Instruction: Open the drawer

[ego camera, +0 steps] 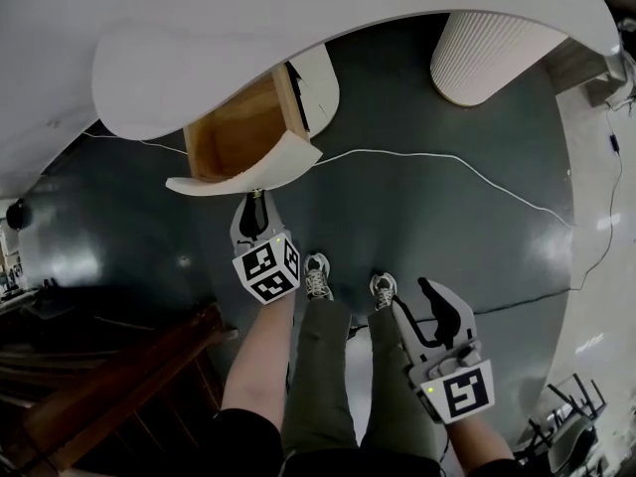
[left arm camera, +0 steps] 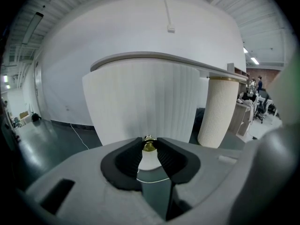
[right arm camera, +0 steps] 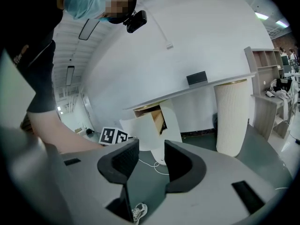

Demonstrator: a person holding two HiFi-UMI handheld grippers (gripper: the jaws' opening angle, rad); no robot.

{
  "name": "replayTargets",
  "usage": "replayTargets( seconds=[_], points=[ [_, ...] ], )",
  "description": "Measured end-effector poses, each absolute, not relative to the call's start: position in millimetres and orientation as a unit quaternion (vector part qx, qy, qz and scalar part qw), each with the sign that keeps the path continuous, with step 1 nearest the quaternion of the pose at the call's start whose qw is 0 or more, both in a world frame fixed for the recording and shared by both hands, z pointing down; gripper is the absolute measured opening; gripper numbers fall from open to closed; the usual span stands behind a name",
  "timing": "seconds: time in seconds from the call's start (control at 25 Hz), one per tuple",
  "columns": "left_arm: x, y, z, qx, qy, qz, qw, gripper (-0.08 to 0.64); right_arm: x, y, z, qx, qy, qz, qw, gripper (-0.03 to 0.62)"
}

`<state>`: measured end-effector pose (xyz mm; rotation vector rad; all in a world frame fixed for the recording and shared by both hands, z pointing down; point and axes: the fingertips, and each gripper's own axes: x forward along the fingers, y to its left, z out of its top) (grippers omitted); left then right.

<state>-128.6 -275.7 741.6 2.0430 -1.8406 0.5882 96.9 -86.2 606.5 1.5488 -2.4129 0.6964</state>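
The small gold knob (left arm camera: 149, 144) is held tight between the two black fingers (left arm camera: 127, 161) of the left gripper (left arm camera: 149, 150). The knob is fixed on the white ribbed front (left arm camera: 140, 102) of the drawer. In the head view, the drawer (ego camera: 237, 132) is seen sticking out from under the white table (ego camera: 199, 28), and its brown wooden inside is shown. The left gripper (ego camera: 255, 209) is seen right at the drawer's curved front.

Nothing is held by the right gripper (right arm camera: 150, 150). Its fingers are kept apart, and only the floor and the far-off drawer are seen through the gap. In the head view, the right gripper (ego camera: 429, 296) is held low, near the person's knee and well apart from the drawer.

Two shoes (ego camera: 317, 276) are seen on the dark floor (ego camera: 447, 237) between the grippers. A white cable (ego camera: 447, 159) is laid across the floor. A round white post (ego camera: 487, 53) is seen to the right of the drawer.
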Motion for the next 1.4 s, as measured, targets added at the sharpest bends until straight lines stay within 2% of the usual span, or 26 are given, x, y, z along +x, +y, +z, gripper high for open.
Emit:
replayTargets(
  seconds=[0.76, 1.4],
  points=[
    [-125, -218, 738, 0.72, -0.636, 0.218, 0.173, 0.101, 62, -118, 586, 0.446, -0.861, 0.221, 0.106, 0.173],
    [-125, -220, 742, 0.724, -0.626, 0.243, 0.156, 0.103, 43, -138, 589, 0.419, -0.873, 0.223, 0.114, 0.173]
  ],
)
